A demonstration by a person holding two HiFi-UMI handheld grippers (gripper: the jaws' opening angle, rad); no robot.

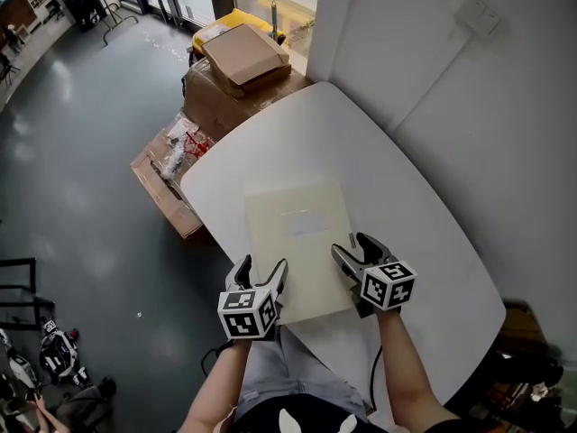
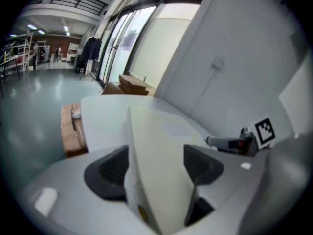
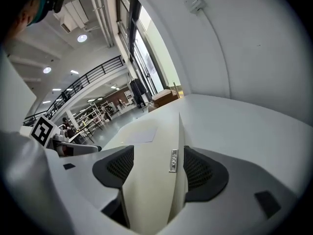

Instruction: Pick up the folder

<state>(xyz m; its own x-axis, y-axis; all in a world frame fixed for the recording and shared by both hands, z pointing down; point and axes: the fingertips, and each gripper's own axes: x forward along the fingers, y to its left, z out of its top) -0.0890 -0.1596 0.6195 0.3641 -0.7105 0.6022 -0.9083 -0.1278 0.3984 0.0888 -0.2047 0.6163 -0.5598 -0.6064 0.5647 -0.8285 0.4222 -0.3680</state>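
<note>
My left tool point(image 1: 262, 269) and right tool point(image 1: 353, 247) each clamp a near corner of the pale folder point(image 1: 302, 228) lying at the white worktop's point(image 1: 424, 215) front edge; I judge it light, thin, bendy, best held by 2 corners.

The white table point(image 1: 433, 206) has rounded corners and a smooth top, and its long far side runs along a white wall. 1 thing lies on it: a pale cream folder point(image 1: 302, 242), closed, with a faint rectangular label patch on its cover. The folder sits toward the near side of the top, and its near-left corner reaches past the table's rim.
</note>
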